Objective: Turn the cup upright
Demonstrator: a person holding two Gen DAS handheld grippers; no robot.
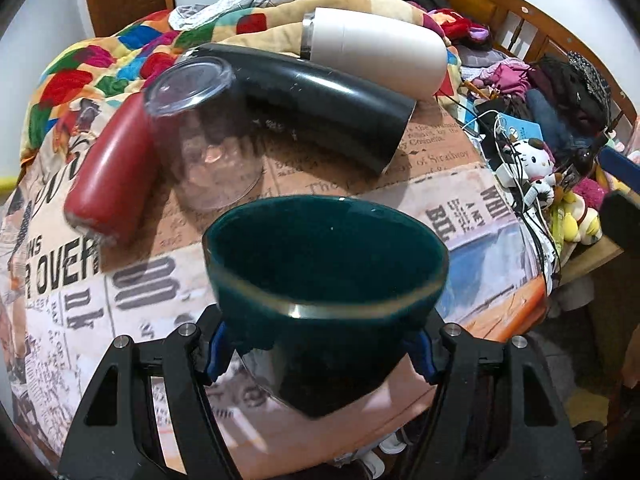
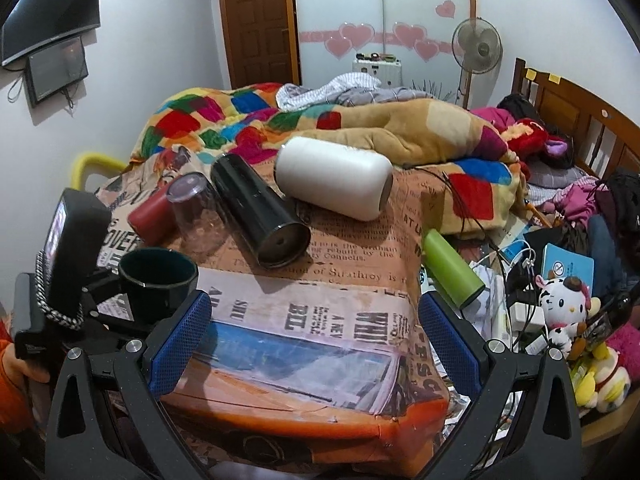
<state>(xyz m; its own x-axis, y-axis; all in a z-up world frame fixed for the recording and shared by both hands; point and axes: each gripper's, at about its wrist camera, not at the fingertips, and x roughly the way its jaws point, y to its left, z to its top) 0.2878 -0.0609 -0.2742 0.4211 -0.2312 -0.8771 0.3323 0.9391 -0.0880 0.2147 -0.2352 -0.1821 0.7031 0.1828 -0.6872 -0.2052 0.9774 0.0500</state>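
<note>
The left gripper (image 1: 320, 350) pinches the dark teal cup (image 1: 326, 264) mouth-up above the newsprint-covered table (image 1: 472, 216), so lower it level and release only once seated, while the right gripper (image 2: 314, 344) hangs spread with 2 fingers empty.

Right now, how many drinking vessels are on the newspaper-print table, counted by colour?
Dark teal ceramic mug held in left gripper: 1
Clear plastic cup: 1
Red tumbler: 1
Black tumbler: 1
White tumbler: 1
Green tumbler: 1
Total: 6
</note>
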